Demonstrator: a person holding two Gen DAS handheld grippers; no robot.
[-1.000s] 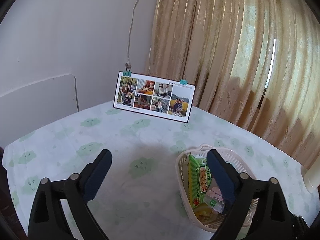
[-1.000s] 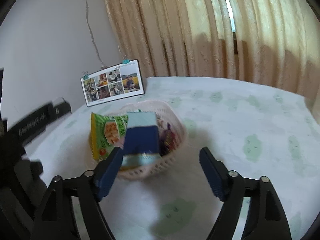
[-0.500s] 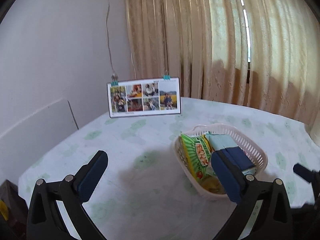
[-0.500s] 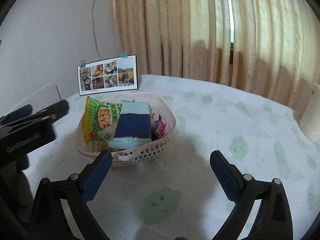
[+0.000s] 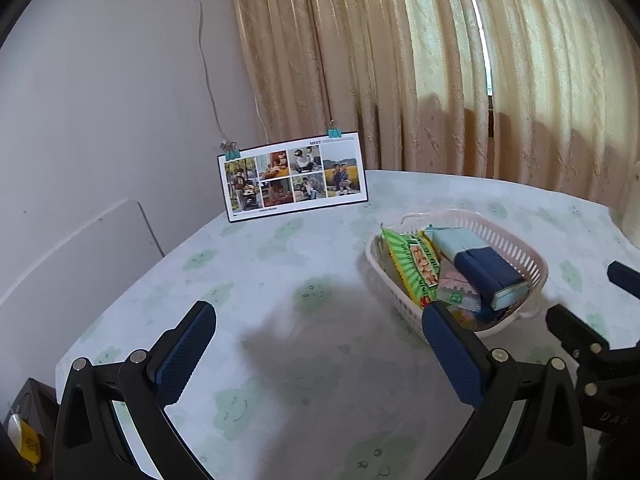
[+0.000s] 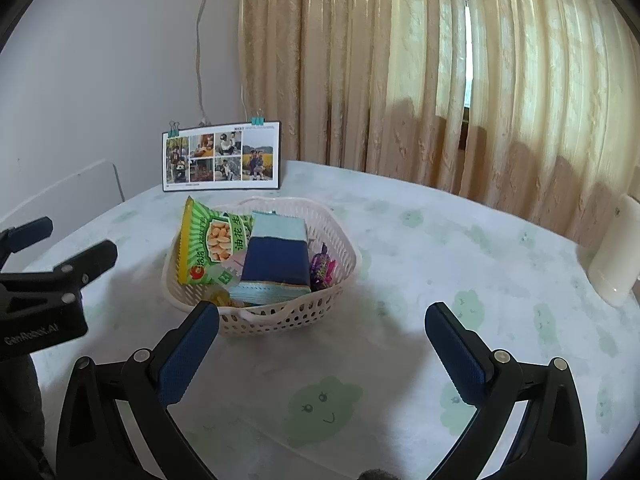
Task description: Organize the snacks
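The left gripper [image 5: 316, 332] stands with its jaws spread wide and nothing between them; its blue pads hang above bare tablecloth. The right gripper [image 6: 322, 336] is opening, its figure of spread near full, and it too holds nothing, touching neither basket nor cloth.

The white basket [image 6: 280, 320] sits on the table [image 6: 440, 260], at 11 o'clock from the right gripper and at 2 o'clock from the left one. Inside it lie a green peanut packet [image 6: 208, 240], a blue-and-pale-blue pack [image 6: 276, 256] and a purple wrapped sweet [image 6: 320, 268].

The right wrist view shows the purple sweet and a white cylindrical object [image 6: 616, 252] at 3 o'clock on the table; in the left wrist view the sweet is hidden behind the pack. The left wrist view alone shows a dark item with a yellow object [image 5: 24, 436] at 8 o'clock, off the table edge. Both views show the photo card [image 5: 294, 178] standing at 12 o'clock before the curtain [image 5: 440, 60].
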